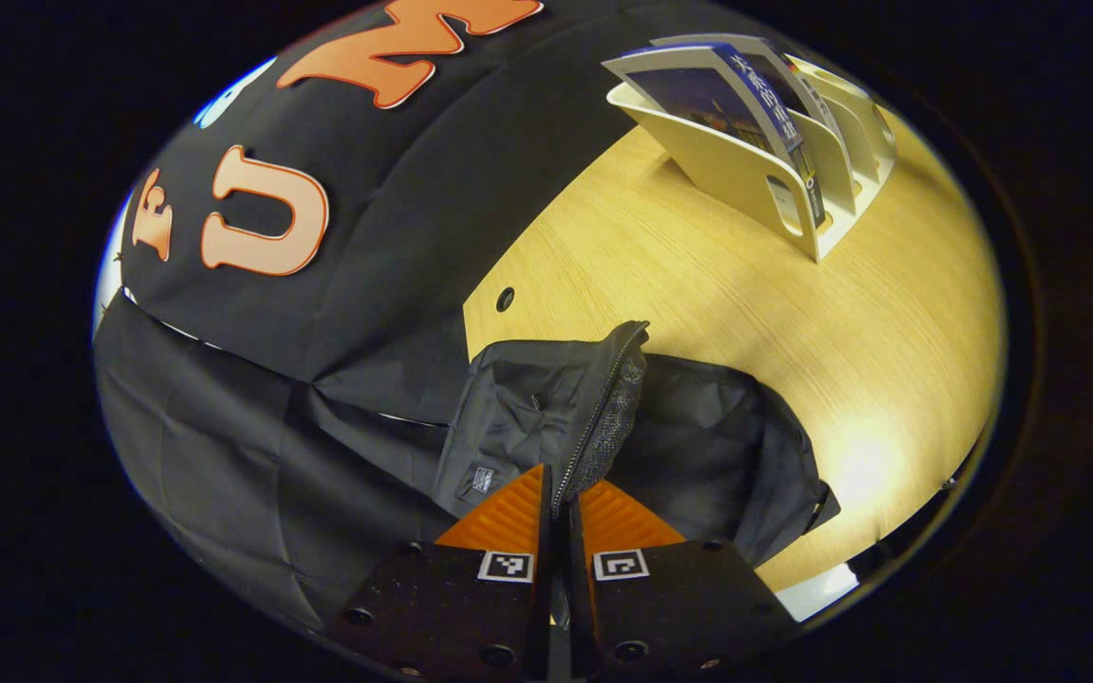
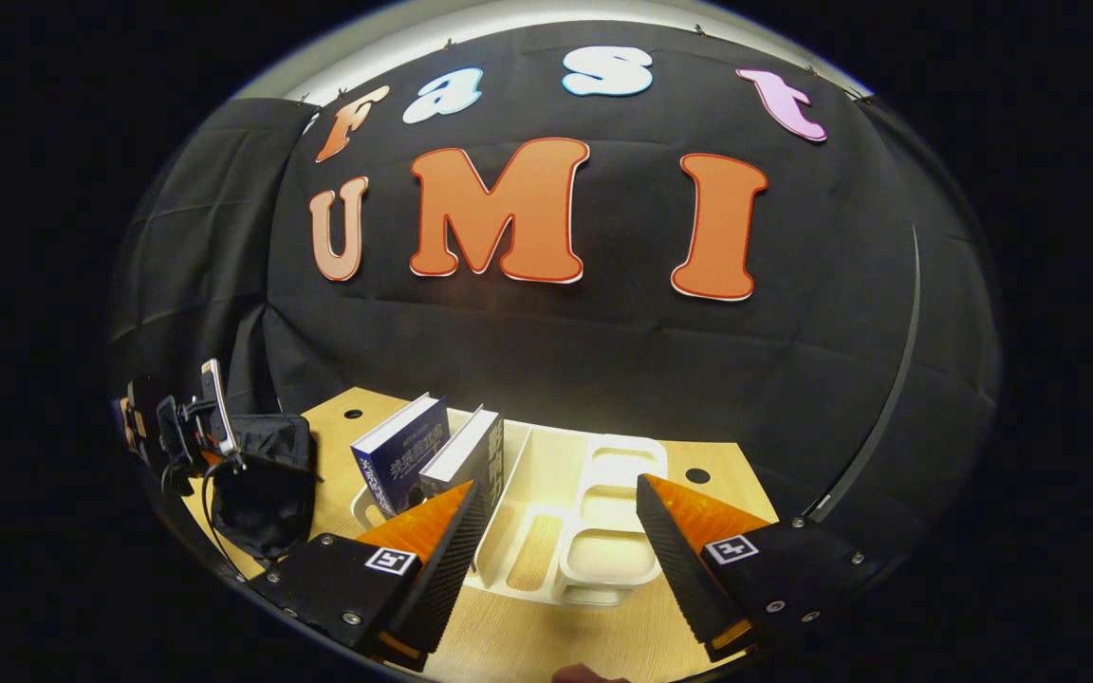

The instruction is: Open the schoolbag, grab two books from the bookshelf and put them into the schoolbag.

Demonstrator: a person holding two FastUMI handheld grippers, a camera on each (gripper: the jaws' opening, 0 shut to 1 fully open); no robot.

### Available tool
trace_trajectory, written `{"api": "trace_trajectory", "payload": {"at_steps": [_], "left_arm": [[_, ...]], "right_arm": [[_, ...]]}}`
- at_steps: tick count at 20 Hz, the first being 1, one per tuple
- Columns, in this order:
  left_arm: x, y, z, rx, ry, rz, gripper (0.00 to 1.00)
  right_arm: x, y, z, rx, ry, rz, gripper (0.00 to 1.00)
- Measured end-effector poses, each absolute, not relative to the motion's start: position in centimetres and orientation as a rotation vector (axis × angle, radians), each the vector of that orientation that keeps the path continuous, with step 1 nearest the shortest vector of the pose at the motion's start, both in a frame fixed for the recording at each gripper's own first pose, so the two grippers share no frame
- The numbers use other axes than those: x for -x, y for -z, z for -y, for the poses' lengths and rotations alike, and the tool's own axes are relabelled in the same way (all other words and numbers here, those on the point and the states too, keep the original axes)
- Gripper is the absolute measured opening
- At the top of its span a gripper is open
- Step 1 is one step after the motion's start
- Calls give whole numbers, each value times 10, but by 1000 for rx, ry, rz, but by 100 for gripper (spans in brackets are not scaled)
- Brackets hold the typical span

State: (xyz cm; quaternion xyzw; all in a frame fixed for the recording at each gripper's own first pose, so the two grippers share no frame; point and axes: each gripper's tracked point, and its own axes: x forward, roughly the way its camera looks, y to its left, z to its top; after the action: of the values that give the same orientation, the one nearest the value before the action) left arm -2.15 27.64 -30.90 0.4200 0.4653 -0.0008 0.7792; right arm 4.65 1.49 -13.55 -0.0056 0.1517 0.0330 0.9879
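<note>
1. Nearest the left gripper view's lens, the left gripper [image 1: 561, 503] is pinched closed on the zippered flap edge of the black fabric schoolbag [image 1: 603, 427], which sits on the pale wooden table [image 1: 793, 313]. If thin fabric slips, the flap drops and shuts the mouth.
2. Right gripper [image 2: 556, 531] hangs spread wide, empty, just before the cream plastic bookshelf [image 2: 594, 531]. Two blue-covered books [image 2: 433, 455] lean at its left end; a one-sided pinch could tip them.
3. Whether the bag gapes wide enough is probably unclear.

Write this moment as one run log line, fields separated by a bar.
left gripper: shut on schoolbag flap, held up | right gripper: open over bookshelf | two books: in shelf | table
</note>
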Motion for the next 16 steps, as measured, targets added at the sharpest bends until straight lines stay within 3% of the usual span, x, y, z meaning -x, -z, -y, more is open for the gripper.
{"api": "trace_trajectory", "payload": {"at_steps": [8,16], "left_arm": [[-22,273,-287,-785,280,-1031,7],[-41,250,-310,-618,564,-1088,5]], "right_arm": [[-42,123,-54,26,114,-357,94],[-71,110,-165,-11,142,-483,94]]}}
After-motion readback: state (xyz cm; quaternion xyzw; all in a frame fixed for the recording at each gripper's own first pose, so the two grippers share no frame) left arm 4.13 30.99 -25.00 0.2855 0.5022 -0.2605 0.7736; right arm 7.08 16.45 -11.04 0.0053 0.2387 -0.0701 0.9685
